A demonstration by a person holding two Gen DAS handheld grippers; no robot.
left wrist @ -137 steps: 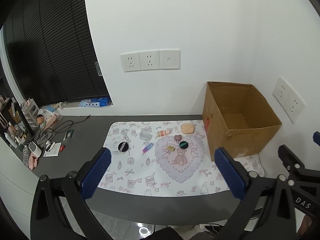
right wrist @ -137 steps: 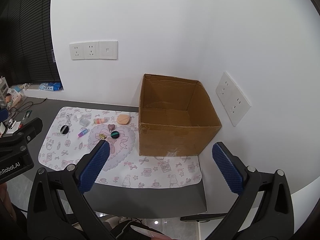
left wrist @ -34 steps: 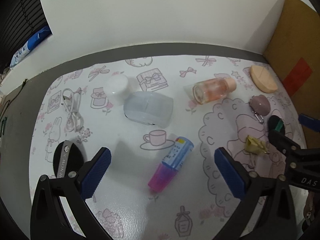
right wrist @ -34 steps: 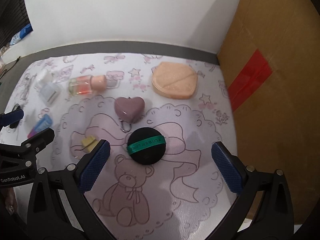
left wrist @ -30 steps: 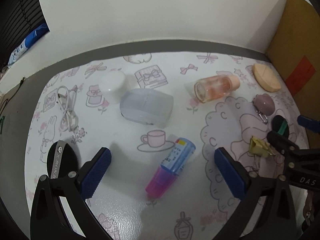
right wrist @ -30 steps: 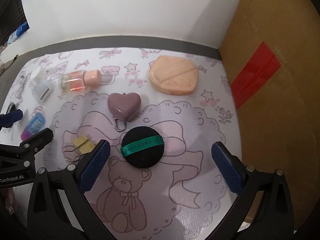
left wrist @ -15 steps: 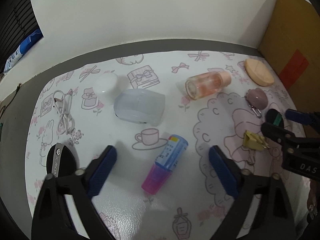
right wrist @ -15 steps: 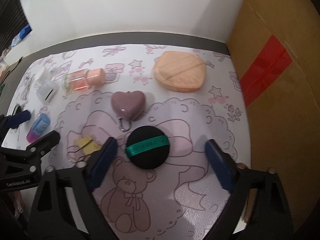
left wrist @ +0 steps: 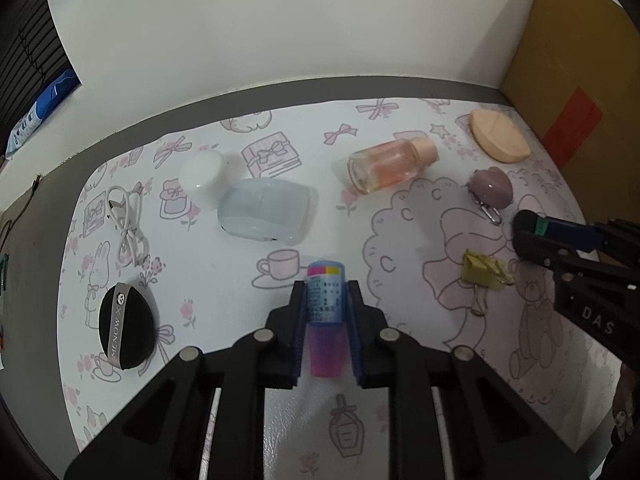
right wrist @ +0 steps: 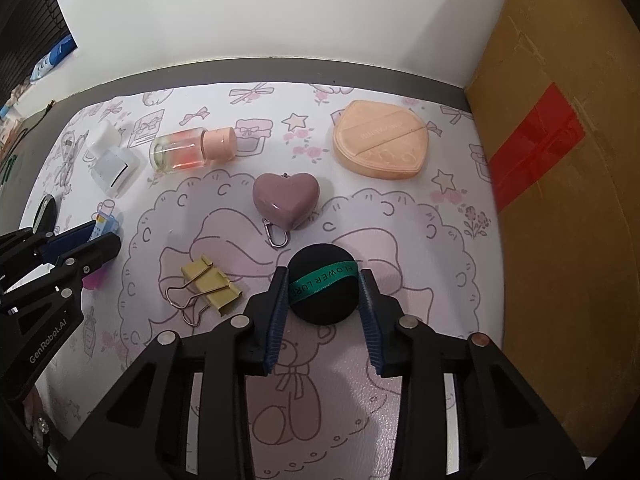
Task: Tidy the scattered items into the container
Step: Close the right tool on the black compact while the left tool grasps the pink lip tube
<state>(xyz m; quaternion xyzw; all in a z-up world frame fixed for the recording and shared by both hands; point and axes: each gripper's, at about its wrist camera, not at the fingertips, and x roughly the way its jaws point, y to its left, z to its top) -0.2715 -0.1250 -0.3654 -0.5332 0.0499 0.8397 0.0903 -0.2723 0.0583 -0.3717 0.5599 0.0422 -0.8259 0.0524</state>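
Gripping two items at once, you have nothing in the cardboard box point(right wrist: 560, 200) yet, so the tidy-up is only starting. Left claw point(left wrist: 326, 312): jaws have just been closing and now pinch the blue-and-pink tube point(left wrist: 325, 320), which lies lengthwise between the pads. Right claw point(right wrist: 322, 300): jaws have just been closing and now press both sides of the black puff with the green band point(right wrist: 322, 288). Ahead of the left claw: pale blue case point(left wrist: 264, 214), white cap point(left wrist: 201, 169), glass bottle point(left wrist: 388, 164); off to its left, white cable point(left wrist: 128, 226) and a second black puff point(left wrist: 125, 332). Ahead of the right claw: heart keyring point(right wrist: 285, 199), peach sponge point(right wrist: 380, 144); just left of it, yellow binder clip point(right wrist: 208, 286). The box stands to the right claw's right, its opening out of view. Left to do, by my judgement: both held pieces, then seven more.
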